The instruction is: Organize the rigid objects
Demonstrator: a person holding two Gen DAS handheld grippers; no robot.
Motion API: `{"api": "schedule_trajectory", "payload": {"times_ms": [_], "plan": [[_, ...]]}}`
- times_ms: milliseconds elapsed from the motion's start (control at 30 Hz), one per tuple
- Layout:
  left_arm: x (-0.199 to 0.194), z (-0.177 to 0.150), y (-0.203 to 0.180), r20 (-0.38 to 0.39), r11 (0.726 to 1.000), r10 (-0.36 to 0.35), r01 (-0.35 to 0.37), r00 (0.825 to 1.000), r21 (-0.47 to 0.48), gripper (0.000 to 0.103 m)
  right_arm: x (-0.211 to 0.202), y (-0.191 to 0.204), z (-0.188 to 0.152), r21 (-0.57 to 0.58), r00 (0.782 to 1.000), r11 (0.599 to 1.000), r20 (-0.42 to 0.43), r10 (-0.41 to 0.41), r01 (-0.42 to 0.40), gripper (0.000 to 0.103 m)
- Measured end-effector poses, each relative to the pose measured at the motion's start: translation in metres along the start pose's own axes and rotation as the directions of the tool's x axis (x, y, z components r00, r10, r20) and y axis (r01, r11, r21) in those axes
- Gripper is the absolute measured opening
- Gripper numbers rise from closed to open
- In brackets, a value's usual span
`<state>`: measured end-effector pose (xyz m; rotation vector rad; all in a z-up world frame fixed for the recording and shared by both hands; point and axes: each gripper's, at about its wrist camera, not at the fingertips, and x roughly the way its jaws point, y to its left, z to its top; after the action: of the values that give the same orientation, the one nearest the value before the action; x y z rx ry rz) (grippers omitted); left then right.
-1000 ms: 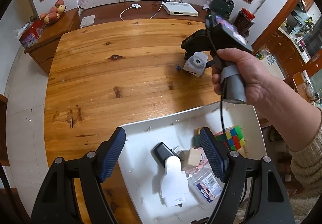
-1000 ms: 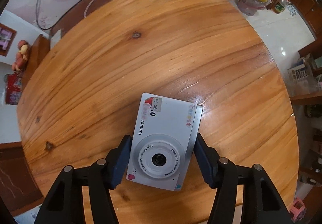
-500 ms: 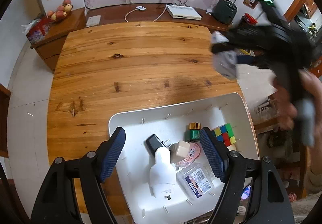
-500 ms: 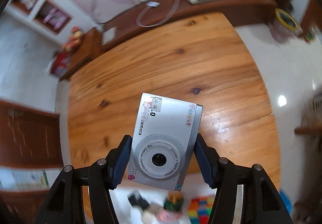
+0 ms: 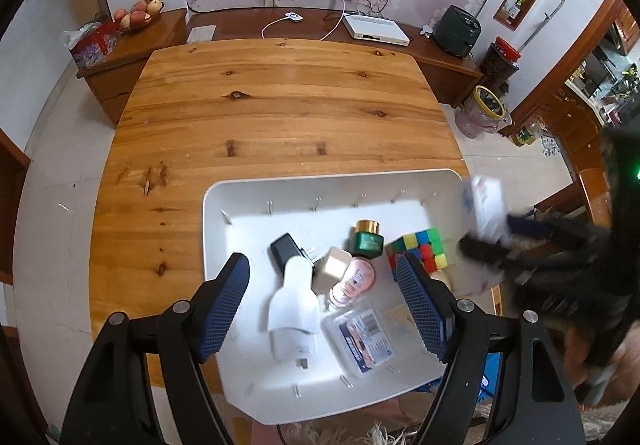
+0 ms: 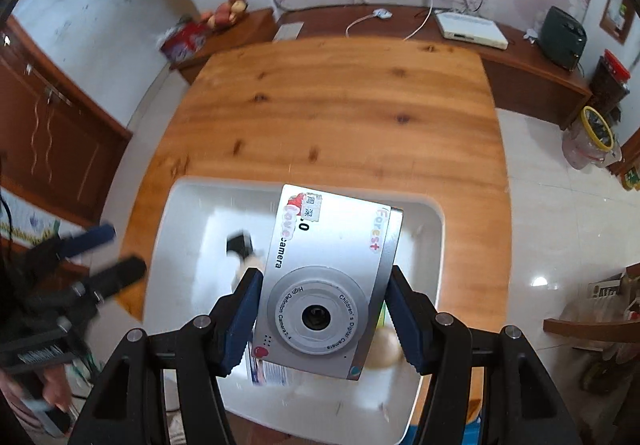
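My right gripper is shut on a silver children's camera and holds it in the air above the white tray. In the left wrist view the camera appears blurred at the tray's right rim, held by the right gripper. My left gripper is open and empty above the near part of the tray. The tray holds a colour cube, a green jar, a white plug, a black charger and a clear plastic case.
The tray sits at the near right end of the wooden table. A low wooden sideboard with a white router stands behind the table. Jars stand on the floor at the right.
My right gripper lifted the camera off the table and carried it back over the tray. The left gripper pulled back a little and stays open.
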<state>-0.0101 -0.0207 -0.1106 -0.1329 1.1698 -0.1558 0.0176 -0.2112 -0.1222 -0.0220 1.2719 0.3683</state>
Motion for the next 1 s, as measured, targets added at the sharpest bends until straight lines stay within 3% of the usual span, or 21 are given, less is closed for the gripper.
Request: {"api": "schedule_trajectory", "payload": {"times_ms": [200,433,600,1000], "plan": [[-0.006,-0.018,-0.008,0.003,0.999,0.036,-0.036,0.999,-0.020,0.079,0.027,0.009,-0.041,-0.040,0.998,0.999,-0.059,-0.015,0.013,0.062],[-0.016,-0.034,-0.008,0.023,0.991,0.119,-0.117,0.993,-0.059,0.079,0.051,0.014,-0.066,-0.074,0.991,0.997,-0.130,-0.020,0.010,0.063],[-0.024,-0.043,-0.007,0.024,0.987,0.144,-0.142,0.989,-0.076,0.079,0.031,0.020,-0.068,-0.088,0.998,0.996,-0.057,-0.021,0.016,0.075],[-0.062,-0.045,-0.011,0.085,0.985,0.155,-0.148,0.984,-0.088,0.079,-0.053,0.035,-0.072,-0.063,0.990,0.998,0.144,-0.005,0.015,0.076]]}}
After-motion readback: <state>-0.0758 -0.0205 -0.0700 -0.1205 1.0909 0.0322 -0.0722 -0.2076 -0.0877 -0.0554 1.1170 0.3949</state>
